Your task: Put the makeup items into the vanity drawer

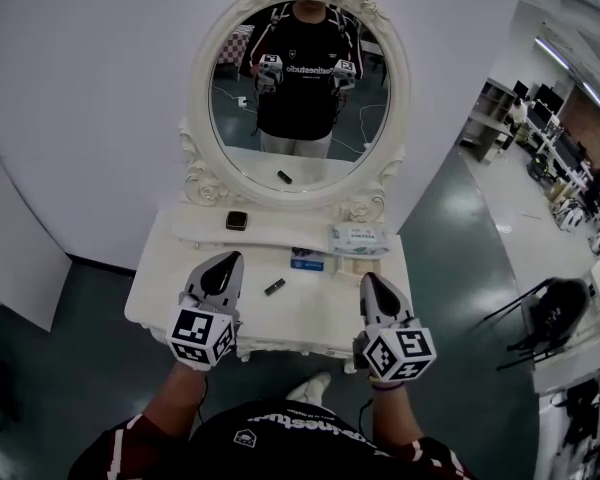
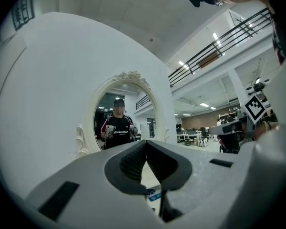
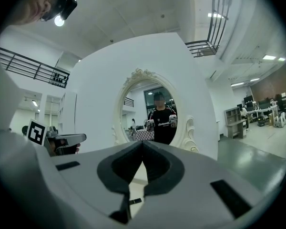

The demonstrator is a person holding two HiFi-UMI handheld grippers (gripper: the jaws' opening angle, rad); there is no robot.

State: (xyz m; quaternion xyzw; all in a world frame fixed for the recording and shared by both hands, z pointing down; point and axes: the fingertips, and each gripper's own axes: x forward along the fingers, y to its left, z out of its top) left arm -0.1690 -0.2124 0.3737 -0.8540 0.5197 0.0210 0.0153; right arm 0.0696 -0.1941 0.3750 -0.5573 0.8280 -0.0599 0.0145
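Observation:
A white vanity table stands in front of me in the head view. On it lie a small black tube, a blue-labelled item, a white wipes pack and a dark square compact. My left gripper hovers over the table's left half, shut with nothing between its jaws. My right gripper hangs over the right half, shut and empty as well. The black tube shows below the right jaws. From here I cannot make out a drawer front.
An oval mirror in a carved white frame rises behind the table and reflects me. A raised shelf runs along the table's back. A black chair stands on the grey floor to the right. My shoe is by the table's front.

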